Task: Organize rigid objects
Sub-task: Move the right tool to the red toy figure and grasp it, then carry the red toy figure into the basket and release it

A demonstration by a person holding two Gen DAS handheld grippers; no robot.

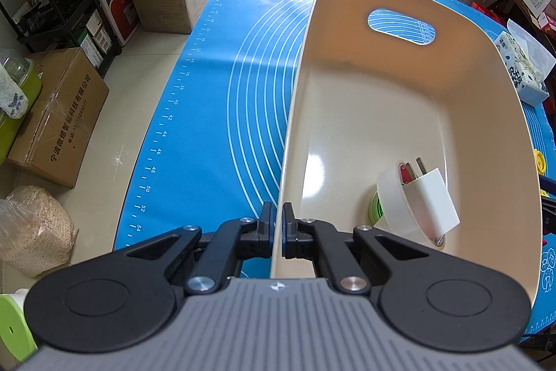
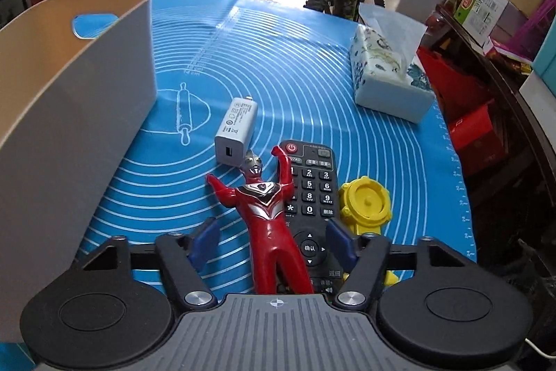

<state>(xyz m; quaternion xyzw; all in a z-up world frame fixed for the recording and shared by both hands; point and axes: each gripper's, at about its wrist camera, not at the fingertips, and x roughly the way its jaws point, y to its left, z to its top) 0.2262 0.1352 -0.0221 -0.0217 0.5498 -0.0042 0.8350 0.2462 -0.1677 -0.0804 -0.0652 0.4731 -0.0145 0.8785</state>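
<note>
My left gripper is pinching the near wall of the cream plastic bin, which is holding a white tape roll and a white charger plug; my right gripper is standing spread around the red toy figure.

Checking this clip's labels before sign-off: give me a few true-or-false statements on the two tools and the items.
1. The left tool is clamped on the bin wall. True.
2. The bin holds nothing. False: a tape roll and a white plug lie inside.
3. The right tool straddles the red figure without pinching it. True.
4. The remote lies in the bin. False: it lies on the blue mat.
</note>
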